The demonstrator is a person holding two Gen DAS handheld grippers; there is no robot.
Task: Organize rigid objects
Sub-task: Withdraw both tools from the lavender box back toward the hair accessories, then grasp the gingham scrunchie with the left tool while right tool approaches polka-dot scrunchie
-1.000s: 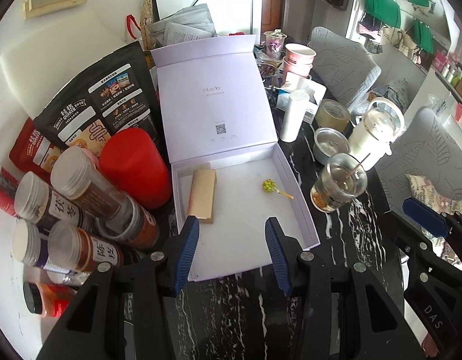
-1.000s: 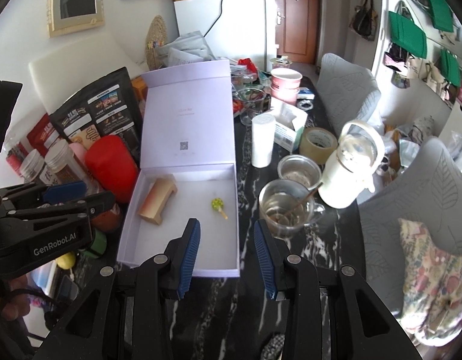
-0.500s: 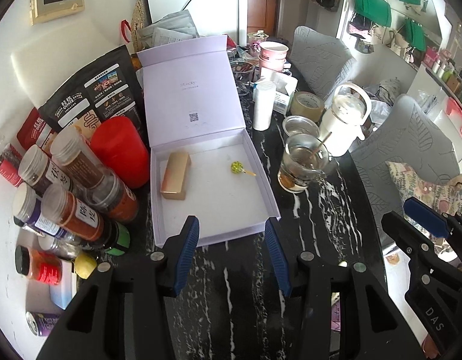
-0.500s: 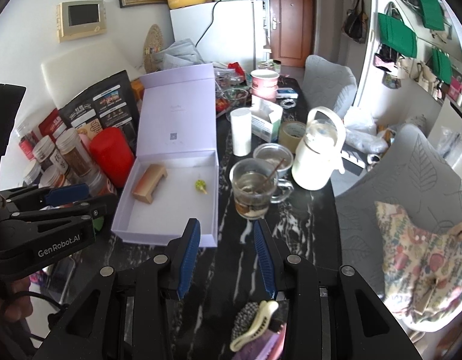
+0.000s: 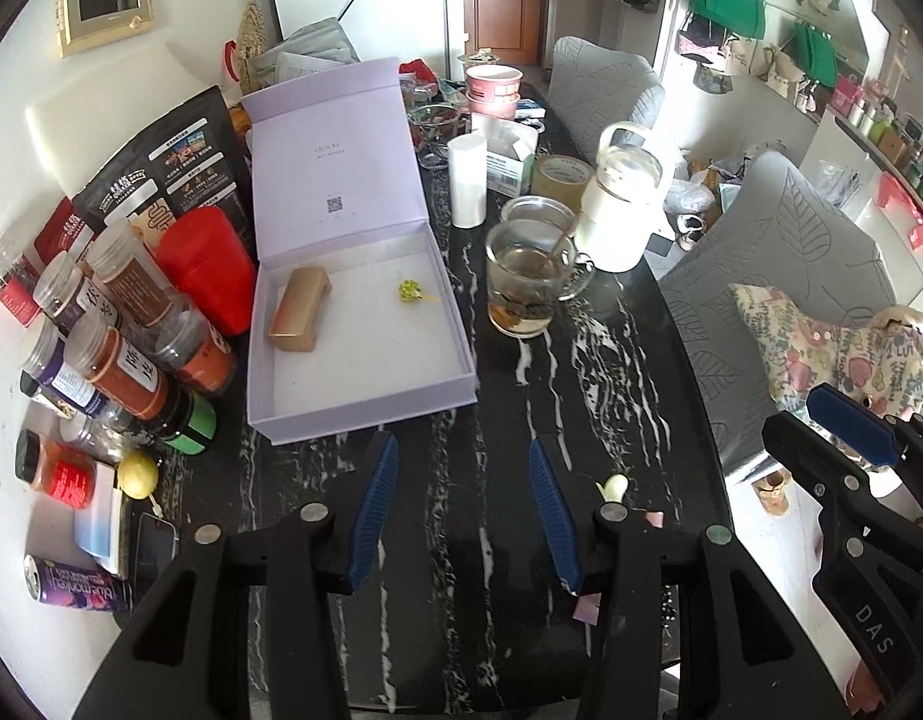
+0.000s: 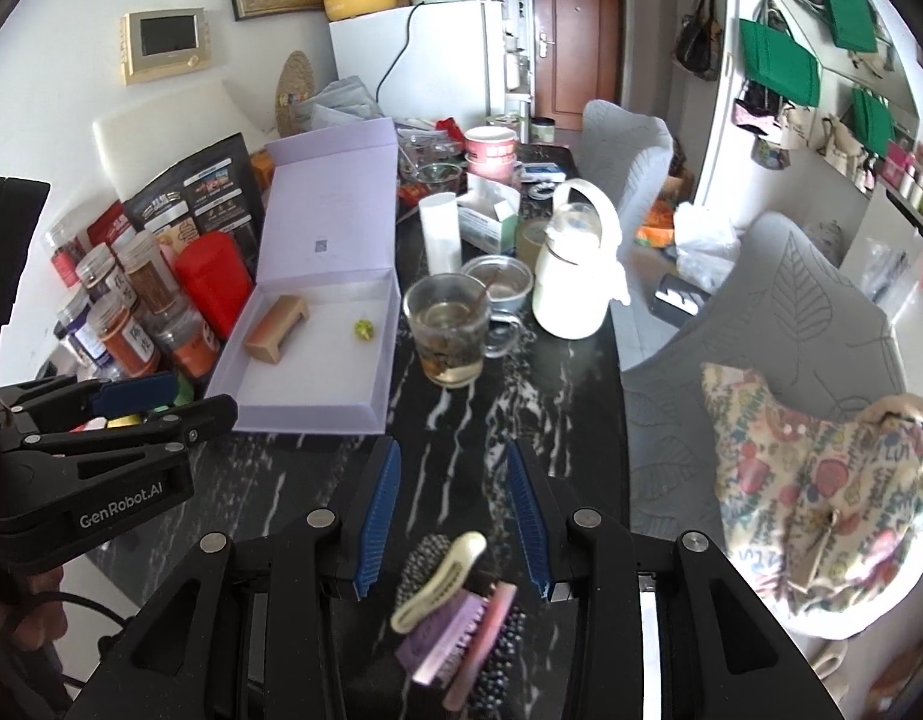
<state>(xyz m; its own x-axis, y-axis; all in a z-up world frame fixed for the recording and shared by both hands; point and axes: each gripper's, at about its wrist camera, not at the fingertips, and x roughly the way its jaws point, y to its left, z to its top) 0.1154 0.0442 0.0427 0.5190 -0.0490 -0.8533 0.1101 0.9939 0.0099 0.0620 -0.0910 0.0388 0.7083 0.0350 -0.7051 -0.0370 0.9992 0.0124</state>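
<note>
An open lilac box (image 5: 365, 402) stands on the black marbled table (image 5: 581, 396) with its lid upright. Inside lie a tan block (image 5: 298, 309) and a small green-yellow trinket (image 5: 408, 290); both show in the right wrist view too, the block (image 6: 275, 327) and the trinket (image 6: 364, 329). A pile of hair clips (image 6: 455, 594), cream, purple, pink and beaded, lies at the near table edge under my right gripper (image 6: 453, 447). That gripper is open and empty. My left gripper (image 5: 461, 444) is open too, empty, hovering short of the box's front wall.
Spice jars (image 5: 119, 360), a red canister (image 5: 206, 267) and a black pouch (image 5: 161, 174) crowd the left. A glass mug (image 5: 524, 285), white jug (image 5: 617, 210), tape roll (image 5: 560, 177) and white cylinder (image 5: 466, 180) stand right of the box. Grey chairs (image 5: 779, 252) and a floral cushion (image 6: 809, 480) are beyond the right edge.
Both grippers have drawn back from the box toward the table's near edge. The box now sits farther off, and the hair clips have come into view beneath the right gripper.
</note>
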